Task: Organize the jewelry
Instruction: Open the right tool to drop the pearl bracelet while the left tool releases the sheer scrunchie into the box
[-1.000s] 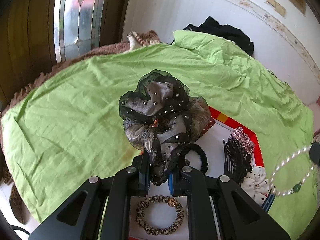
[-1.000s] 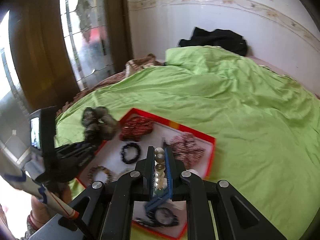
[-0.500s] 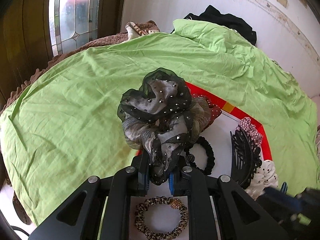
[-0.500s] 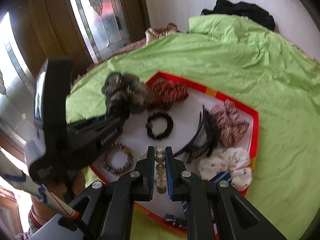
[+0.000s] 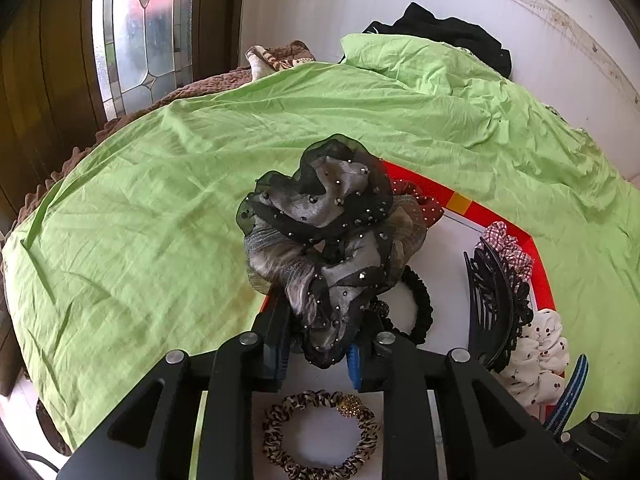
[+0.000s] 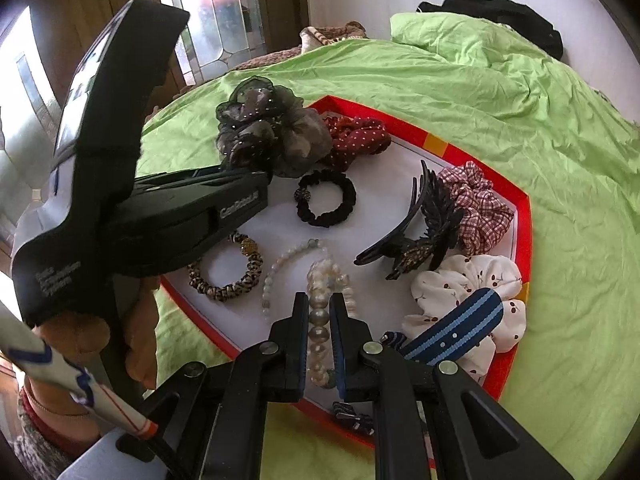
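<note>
Lowered pearl bracelet (image 6: 320, 320), beads bunched

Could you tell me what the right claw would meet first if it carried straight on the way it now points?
Most likely the white, red-rimmed tray: the right claw, shut on the pearl bead bracelet, hovers close above it, though depth is unclear.

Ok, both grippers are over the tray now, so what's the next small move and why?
Probably finish opening the left gripper, then lift it away. Its jaws are opening, and the grey studded scrunchie between them already sits at the tray's far corner beside the red dotted scrunchie. The right gripper can wait, shut on the pearl bracelet, low over the tray.
</note>
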`<control>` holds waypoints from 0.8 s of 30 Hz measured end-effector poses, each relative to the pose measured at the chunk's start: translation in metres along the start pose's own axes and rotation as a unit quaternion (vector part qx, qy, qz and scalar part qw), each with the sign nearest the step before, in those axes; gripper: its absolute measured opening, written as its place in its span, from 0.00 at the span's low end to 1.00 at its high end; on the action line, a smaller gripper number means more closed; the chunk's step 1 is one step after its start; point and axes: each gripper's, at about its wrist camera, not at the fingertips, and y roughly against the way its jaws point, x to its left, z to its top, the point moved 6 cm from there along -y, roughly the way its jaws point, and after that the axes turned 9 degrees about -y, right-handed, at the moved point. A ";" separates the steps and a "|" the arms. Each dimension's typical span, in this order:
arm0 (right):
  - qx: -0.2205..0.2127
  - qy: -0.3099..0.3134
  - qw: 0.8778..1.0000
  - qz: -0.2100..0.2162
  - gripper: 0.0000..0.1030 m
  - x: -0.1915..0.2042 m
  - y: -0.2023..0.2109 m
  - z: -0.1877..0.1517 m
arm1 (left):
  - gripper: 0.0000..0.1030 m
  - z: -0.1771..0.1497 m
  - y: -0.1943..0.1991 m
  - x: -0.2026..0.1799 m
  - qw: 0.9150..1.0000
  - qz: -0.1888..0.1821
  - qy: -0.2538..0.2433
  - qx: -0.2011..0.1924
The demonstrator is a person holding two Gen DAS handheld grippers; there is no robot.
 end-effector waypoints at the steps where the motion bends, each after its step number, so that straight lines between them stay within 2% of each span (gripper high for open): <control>1: -0.002 0.002 1.000 -0.001 0.16 0.001 0.002 -0.001 | 0.21 0.000 0.001 0.000 1.000 0.000 0.000 -0.001; 2: -0.005 0.003 1.000 -0.002 0.20 0.001 0.004 -0.001 | 0.22 0.000 0.002 0.000 1.000 0.000 -0.001 -0.003; 4: -0.011 0.004 1.000 0.000 0.34 0.000 0.009 -0.003 | 0.25 0.000 0.006 0.001 1.000 -0.002 -0.001 -0.009; 9: -0.032 0.010 0.999 -0.002 0.34 0.002 0.028 -0.008 | 0.33 0.001 0.022 0.002 0.999 -0.006 0.001 -0.038; 11: -0.045 0.013 0.999 -0.005 0.39 0.001 0.039 -0.011 | 0.38 0.003 0.030 0.003 0.999 0.001 0.001 -0.054; 13: -0.062 0.011 0.998 -0.012 0.48 -0.003 0.050 -0.015 | 0.48 0.004 0.038 0.005 0.997 0.018 0.000 -0.072; 16: -0.078 0.004 0.997 -0.024 0.50 -0.010 0.062 -0.021 | 0.58 0.005 0.048 0.008 0.995 0.043 0.001 -0.091; 20: -0.088 -0.017 0.995 -0.039 0.53 -0.023 0.072 -0.031 | 0.60 0.004 0.052 0.008 0.994 0.045 0.001 -0.095; 24: -0.100 -0.046 0.992 -0.057 0.58 -0.040 0.078 -0.039 | 0.63 -0.003 0.060 0.001 0.993 0.060 -0.020 -0.101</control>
